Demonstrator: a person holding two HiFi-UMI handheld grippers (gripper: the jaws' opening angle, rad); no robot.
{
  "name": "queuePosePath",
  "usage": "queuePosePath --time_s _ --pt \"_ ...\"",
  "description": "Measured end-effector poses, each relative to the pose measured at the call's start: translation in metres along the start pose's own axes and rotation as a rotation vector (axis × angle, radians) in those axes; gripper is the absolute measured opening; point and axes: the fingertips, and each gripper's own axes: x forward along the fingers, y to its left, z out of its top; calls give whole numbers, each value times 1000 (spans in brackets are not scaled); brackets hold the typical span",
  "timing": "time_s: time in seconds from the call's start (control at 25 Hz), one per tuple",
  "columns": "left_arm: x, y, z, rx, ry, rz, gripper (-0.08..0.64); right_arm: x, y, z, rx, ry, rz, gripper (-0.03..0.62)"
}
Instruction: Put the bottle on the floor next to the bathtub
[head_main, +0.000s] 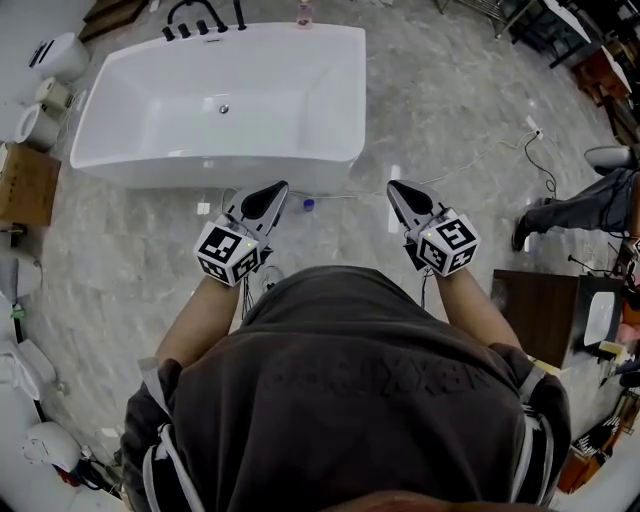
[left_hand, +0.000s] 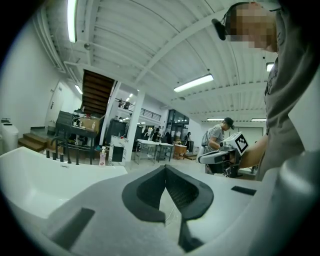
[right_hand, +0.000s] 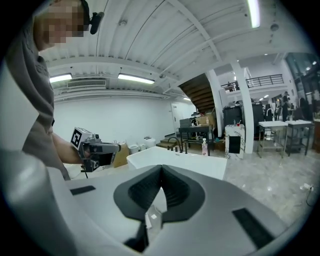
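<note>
A small pink bottle (head_main: 304, 14) stands on the far rim of the white bathtub (head_main: 120, 150), beside the black taps. It also shows far off in the left gripper view (left_hand: 102, 156) and the right gripper view (right_hand: 204, 147). My left gripper (head_main: 280, 187) hovers over the floor just in front of the tub's near wall, jaws shut and empty (left_hand: 165, 168). My right gripper (head_main: 392, 185) is level with it, past the tub's near right corner, also shut with nothing held (right_hand: 161, 168). Both are a full tub's width short of the bottle.
Black taps (head_main: 200, 15) stand at the tub's far rim. Toilets (head_main: 58, 55) and a wooden box (head_main: 25, 185) line the left. A white cable (head_main: 480, 155) crosses the floor, a small blue object (head_main: 309, 204) lies by the tub, and a person's leg (head_main: 585, 200) and dark cabinet (head_main: 540, 310) are at the right.
</note>
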Motion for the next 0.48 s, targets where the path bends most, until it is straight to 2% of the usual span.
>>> queuePosePath --time_s 0.48 --pt "5 4 -3 7 3 20 6 5 -2 -5 -11 18 23 -9"
